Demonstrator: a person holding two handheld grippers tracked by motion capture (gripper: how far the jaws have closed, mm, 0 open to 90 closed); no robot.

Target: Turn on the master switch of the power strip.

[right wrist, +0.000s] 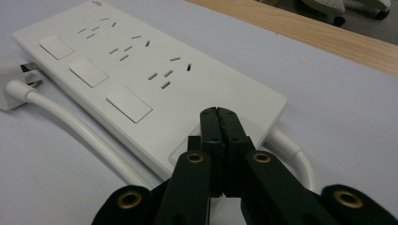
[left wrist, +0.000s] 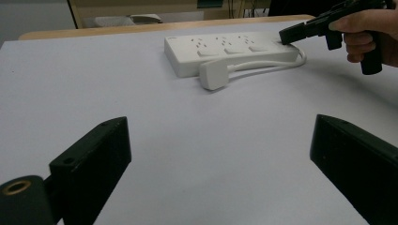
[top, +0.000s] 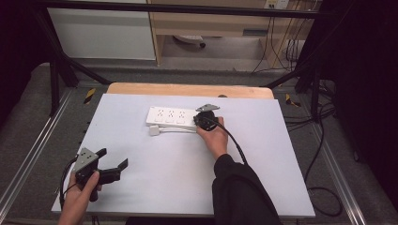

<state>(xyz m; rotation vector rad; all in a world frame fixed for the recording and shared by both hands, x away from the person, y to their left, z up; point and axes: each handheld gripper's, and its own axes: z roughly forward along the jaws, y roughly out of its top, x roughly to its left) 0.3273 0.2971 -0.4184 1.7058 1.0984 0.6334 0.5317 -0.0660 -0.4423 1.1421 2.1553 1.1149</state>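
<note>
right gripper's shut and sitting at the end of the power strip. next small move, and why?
Probably press straight down a little. The right gripper has its fingers closed together, tips over the power strip at its cable end, just above what looks like a fourth flat switch there; whether they touch it I cannot tell. The left gripper is open and far off, so it plays no part.

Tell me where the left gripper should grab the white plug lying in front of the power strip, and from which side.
Probably the plug body itself: come from above with the left gripper, whose jaws stand wide open, closing across its flat sides. It lies flat beside the power strip, so avoid the end where its cord exits.
</note>
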